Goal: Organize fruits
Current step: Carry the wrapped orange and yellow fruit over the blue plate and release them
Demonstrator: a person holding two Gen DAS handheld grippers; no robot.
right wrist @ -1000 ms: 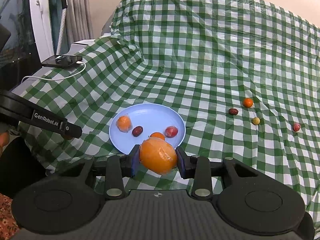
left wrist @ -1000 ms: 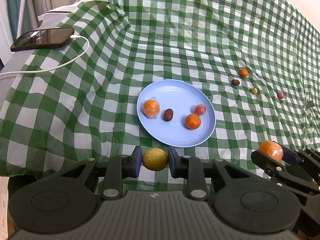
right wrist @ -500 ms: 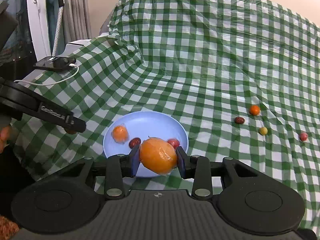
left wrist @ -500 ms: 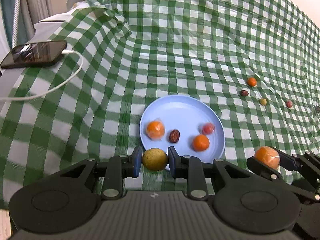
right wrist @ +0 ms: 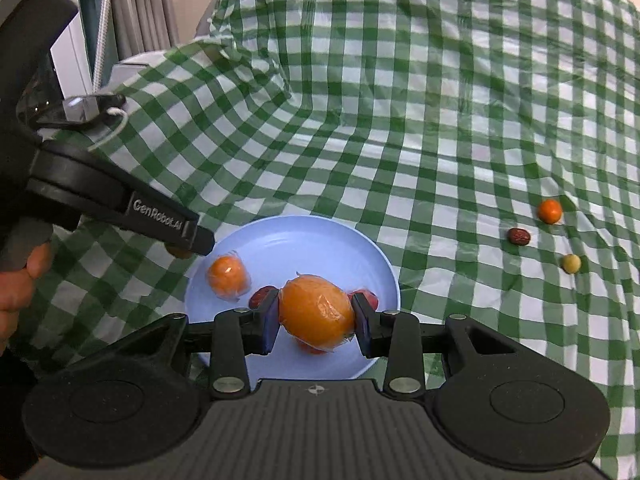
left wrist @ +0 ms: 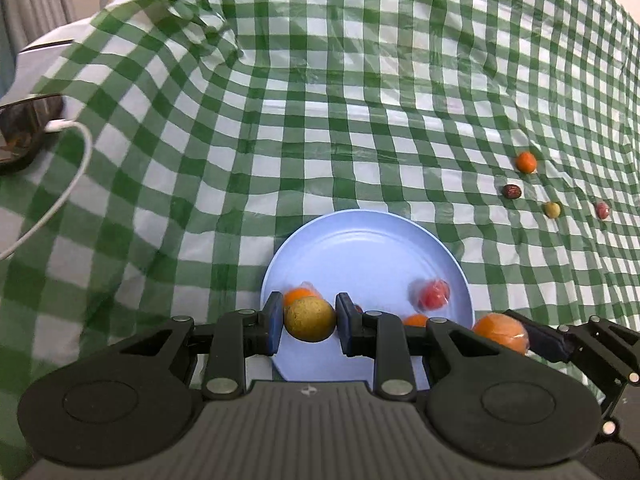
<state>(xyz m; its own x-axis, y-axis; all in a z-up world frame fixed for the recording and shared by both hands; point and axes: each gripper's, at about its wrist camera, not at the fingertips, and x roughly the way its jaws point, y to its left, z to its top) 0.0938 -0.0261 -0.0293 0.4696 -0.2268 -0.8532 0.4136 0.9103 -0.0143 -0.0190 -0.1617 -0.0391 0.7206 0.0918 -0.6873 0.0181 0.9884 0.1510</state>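
Fruits held in both tongs above the blue plate.

Left gripper clamps a yellow-green fruit over the plate's near left rim; right gripper clamps a plastic-wrapped orange over the plate's near side. On the plate lie a wrapped orange fruit and a wrapped red fruit. Well apart, toward the checkered cloth's right edge: small orange, dark date, yellow berry.

plate far half bare | near half crowded: wrapped orange, red fruit | left tool overhangs rim
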